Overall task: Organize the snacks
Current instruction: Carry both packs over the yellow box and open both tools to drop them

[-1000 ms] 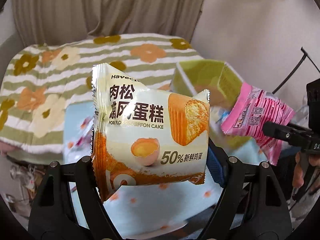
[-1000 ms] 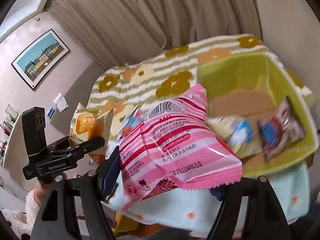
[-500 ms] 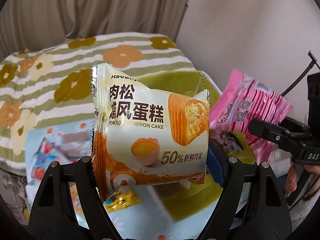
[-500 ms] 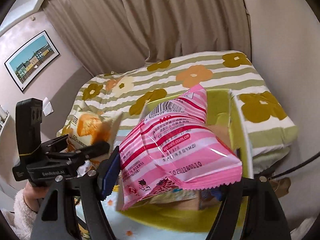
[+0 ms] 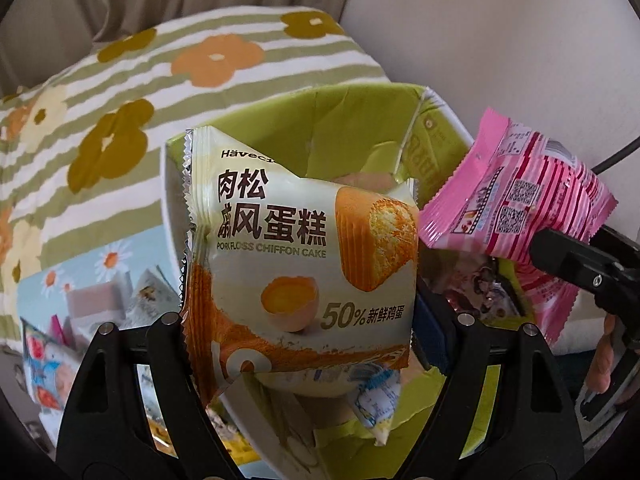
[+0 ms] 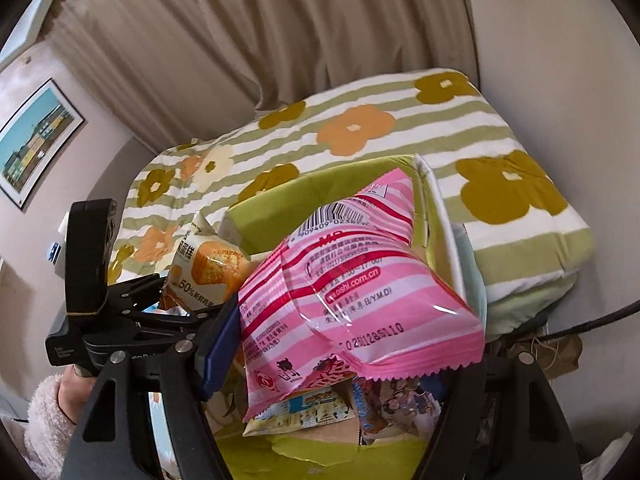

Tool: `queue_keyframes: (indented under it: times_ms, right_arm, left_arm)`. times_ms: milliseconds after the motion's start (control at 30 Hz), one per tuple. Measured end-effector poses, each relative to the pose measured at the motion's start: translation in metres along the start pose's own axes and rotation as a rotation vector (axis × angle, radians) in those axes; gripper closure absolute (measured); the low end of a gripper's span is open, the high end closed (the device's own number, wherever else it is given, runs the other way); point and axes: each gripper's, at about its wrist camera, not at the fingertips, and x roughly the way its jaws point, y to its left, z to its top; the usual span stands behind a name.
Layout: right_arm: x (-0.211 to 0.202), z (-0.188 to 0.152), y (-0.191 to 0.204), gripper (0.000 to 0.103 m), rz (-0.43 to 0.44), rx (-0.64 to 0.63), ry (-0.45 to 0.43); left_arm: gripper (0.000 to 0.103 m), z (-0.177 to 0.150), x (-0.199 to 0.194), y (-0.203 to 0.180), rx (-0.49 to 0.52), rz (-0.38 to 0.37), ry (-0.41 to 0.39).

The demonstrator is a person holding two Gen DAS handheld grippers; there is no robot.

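Between the black fingers of the left gripper (image 5: pixel 304 344), low centre of the left wrist view, sits a cream pork floss chiffon cake packet (image 5: pixel 300 252). Jaws have just been opening a little; the left finger is against the packet's crimped edge, but the blue pad on the right looks slightly clear of it, so I cannot tell whether it is gripped. Packet hangs over the green box (image 5: pixel 320 120), whose rim fills mid-frame.

Right gripper (image 6: pixel 340 364), lower centre of the right wrist view: jaws clamped on a pink striped snack bag (image 6: pixel 340 292), barcode side up, also above the green box. Same bag shows at the right edge of the left wrist view, with a fingertip of the person's hand (image 5: pixel 600 364) below it.

Inside the box: several small wrapped snacks (image 6: pixel 320 412), lying loose on the bottom.

Surface: box stands on a light blue daisy-print cloth (image 5: pixel 100 264), lower left, with more loose snack packets (image 5: pixel 44 368) on it. Behind, a green-and-white striped blanket with orange and olive flowers (image 6: pixel 360 132).

Room: beige curtain (image 6: pixel 240 40) across the top, plain wall at right, framed picture (image 6: pixel 36 140) at upper left. A fluffy white sleeve (image 6: pixel 44 412) is at lower left.
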Motion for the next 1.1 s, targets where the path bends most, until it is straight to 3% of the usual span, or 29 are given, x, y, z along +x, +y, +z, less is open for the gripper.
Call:
queue_keyframes:
  times_ms: [167, 700, 800, 867, 967, 1100]
  right_arm:
    - [0.004, 0.004, -0.007, 0.032, -0.008, 0.023, 0.0]
    - [0.033, 0.011, 0.007, 0.031, -0.09, -0.072, 0.058]
    - [0.039, 0.009, 0.008, 0.021, -0.094, -0.071, 0.067]
    - [0.038, 0.005, 0.01, 0.004, -0.132, -0.096, 0.063]
    - [0.032, -0.002, 0.011, 0.004, -0.168, -0.125, 0.046]
    - [0.018, -0.011, 0.005, 0.004, -0.138, -0.095, 0.063]
  left_arm:
    - [0.001, 0.002, 0.006, -0.004, 0.053, 0.032, 0.028]
    - [0.001, -0.024, -0.022, 0.017, -0.027, 0.042, 0.004]
    - [0.001, -0.029, -0.026, 0.019, -0.043, 0.049, -0.001]
    - [0.001, -0.033, -0.029, 0.019, -0.049, 0.057, -0.005]
    - [0.001, -0.041, -0.034, 0.018, -0.057, 0.067, -0.013]
    - [0.001, -0.052, -0.043, 0.017, -0.081, 0.063, -0.031]
